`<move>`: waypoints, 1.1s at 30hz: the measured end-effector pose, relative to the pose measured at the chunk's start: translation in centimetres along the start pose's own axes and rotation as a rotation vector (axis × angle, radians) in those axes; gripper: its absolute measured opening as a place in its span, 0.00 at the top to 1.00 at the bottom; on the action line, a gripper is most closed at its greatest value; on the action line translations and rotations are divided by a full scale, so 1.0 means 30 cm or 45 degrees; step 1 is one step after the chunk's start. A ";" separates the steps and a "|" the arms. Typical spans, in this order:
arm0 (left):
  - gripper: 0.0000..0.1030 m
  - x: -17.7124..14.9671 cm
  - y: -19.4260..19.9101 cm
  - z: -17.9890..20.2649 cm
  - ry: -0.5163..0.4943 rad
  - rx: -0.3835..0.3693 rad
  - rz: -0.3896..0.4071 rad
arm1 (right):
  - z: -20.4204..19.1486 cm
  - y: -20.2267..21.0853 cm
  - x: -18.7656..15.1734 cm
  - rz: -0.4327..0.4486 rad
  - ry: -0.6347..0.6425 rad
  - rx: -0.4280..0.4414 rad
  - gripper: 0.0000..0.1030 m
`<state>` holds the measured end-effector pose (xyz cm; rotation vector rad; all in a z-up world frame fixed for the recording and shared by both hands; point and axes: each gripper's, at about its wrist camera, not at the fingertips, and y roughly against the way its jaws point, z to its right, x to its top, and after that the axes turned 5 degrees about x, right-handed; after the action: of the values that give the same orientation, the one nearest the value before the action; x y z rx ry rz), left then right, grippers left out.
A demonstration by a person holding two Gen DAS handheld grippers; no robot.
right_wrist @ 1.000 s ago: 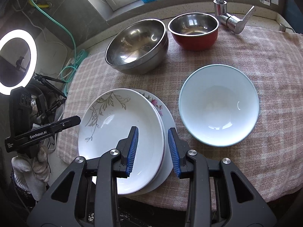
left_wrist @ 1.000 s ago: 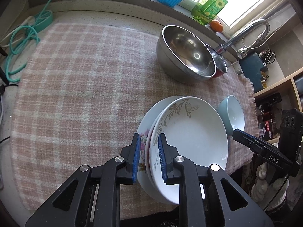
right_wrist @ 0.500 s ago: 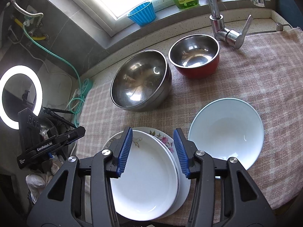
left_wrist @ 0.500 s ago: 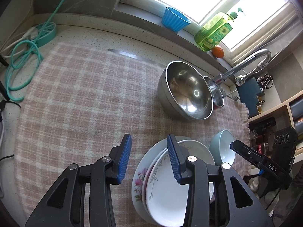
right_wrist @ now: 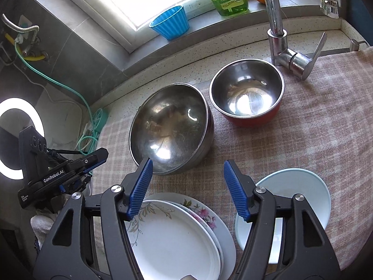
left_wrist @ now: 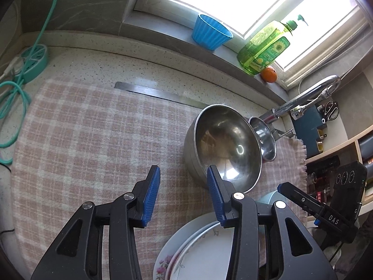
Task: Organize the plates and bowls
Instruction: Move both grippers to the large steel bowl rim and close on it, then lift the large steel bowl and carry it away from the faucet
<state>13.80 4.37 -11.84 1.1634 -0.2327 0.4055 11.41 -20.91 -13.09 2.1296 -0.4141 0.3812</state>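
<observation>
A white leaf-patterned plate (right_wrist: 172,238) lies stacked on a floral plate (right_wrist: 205,212) on the checked cloth, just under and in front of both grippers. My right gripper (right_wrist: 188,165) hovers above the stack's far edge, its jaws opening with nothing between them. My left gripper (left_wrist: 183,172) is open and empty above bare cloth, left of the plate stack (left_wrist: 202,252). To the right of the plates sits a pale blue bowl (right_wrist: 298,191). Farther back stand a large steel bowl (right_wrist: 167,126) and a red-sided steel bowl (right_wrist: 247,93).
The pink checked cloth (left_wrist: 88,140) covers the counter. A faucet (right_wrist: 277,35) rises behind the red-sided bowl. On the windowsill are a blue cup (right_wrist: 170,23), a green soap bottle (left_wrist: 265,49) and an orange (left_wrist: 268,74). Teal cables (left_wrist: 14,93) lie far left.
Both grippers let go of the leaf-patterned plate's rim, widened their jaws and drew back and up. The plate stays stacked on the floral one.
</observation>
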 end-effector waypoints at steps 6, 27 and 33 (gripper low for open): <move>0.61 0.050 -0.057 0.003 0.013 -0.006 -0.035 | 0.014 -0.066 0.049 -0.032 -0.004 -0.034 0.36; 0.74 0.075 -0.184 0.029 -0.024 -0.042 -0.129 | 0.033 -0.209 0.102 -0.155 0.024 -0.079 0.77; 0.79 0.066 -0.191 0.040 -0.044 -0.034 -0.132 | 0.034 -0.213 0.109 -0.151 0.051 -0.095 0.79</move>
<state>18.08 1.72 -15.44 1.1516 -0.2069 0.2906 17.20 -18.84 -16.94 2.0590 -0.2739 0.3346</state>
